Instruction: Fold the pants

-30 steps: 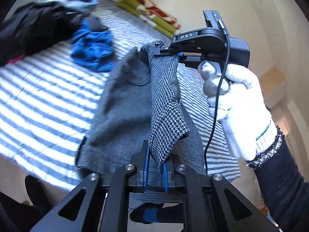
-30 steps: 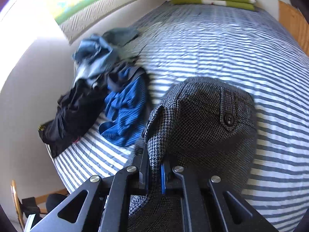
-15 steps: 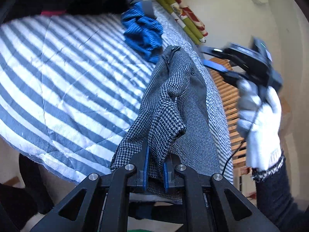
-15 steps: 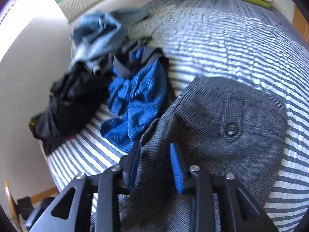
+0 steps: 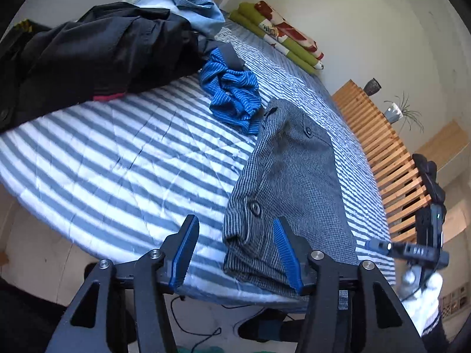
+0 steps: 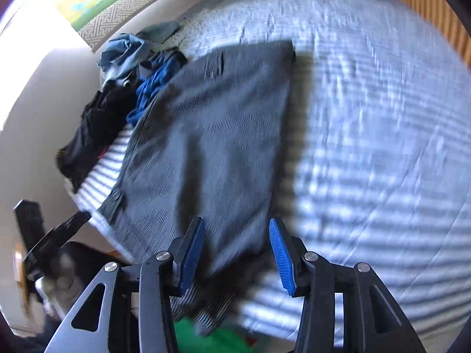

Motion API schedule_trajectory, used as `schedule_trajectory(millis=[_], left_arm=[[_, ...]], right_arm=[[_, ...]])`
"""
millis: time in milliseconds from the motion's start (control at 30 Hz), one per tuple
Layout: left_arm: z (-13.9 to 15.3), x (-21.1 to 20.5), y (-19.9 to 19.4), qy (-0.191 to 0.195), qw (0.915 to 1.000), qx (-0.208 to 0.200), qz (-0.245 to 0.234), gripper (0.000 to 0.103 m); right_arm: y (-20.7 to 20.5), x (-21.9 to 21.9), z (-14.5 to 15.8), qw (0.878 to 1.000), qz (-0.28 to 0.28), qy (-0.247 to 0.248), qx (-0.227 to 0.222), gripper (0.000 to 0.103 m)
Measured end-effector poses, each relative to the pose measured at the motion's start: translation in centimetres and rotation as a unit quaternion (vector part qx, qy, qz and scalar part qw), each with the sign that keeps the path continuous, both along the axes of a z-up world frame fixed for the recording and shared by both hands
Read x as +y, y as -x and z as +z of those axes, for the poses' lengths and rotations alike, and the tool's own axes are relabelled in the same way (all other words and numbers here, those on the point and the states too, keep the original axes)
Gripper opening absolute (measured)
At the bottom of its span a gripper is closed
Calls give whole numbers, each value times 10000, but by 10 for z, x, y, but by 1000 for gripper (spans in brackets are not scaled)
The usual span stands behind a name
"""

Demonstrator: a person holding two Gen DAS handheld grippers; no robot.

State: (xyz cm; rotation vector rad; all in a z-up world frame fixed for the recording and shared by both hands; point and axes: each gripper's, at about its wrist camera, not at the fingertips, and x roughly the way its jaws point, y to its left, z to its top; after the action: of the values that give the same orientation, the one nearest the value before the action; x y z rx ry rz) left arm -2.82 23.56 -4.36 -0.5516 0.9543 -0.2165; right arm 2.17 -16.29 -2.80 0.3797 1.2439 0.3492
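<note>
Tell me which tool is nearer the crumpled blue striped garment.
Left. The left tool hangs open at the near end of the grey pants, whose far end lies beside the blue striped garment. The right tool is off the bed's right side.

The pants (image 5: 291, 176) were a matt, coarse woven cloth in a fine grey check, with glossy dark buttons. The bed (image 5: 117, 158) wore a quilted, stitched striped cover. The left gripper's (image 5: 235, 253) fingers (image 5: 185, 253) carried ribbed blue pads on matt black arms with shiny metal screws.
</note>
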Motion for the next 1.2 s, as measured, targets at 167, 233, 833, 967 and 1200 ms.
schedule_trajectory(millis=[167,233,833,967,1200], left_arm=[[-21,-6,-27,125,9984,436,-326,60],[-29,-8,-34,180,9978,543,-330,59],[-36,-39,-15,354,9930,868,-718,15],[-28,-31,-12,377,9932,773,-788,19],[12,-27,-31,-114,9975,257,-648,37]], right_arm=[[3,5,-30,9984,-272,-457,216,42],[-3,6,-40,9975,-419,-459,343,42],[-9,-9,-35,9971,-713,-156,218,3],[-4,-1,-36,9981,-530,55,310,7],[19,37,10,9922,-56,936,-819,10]])
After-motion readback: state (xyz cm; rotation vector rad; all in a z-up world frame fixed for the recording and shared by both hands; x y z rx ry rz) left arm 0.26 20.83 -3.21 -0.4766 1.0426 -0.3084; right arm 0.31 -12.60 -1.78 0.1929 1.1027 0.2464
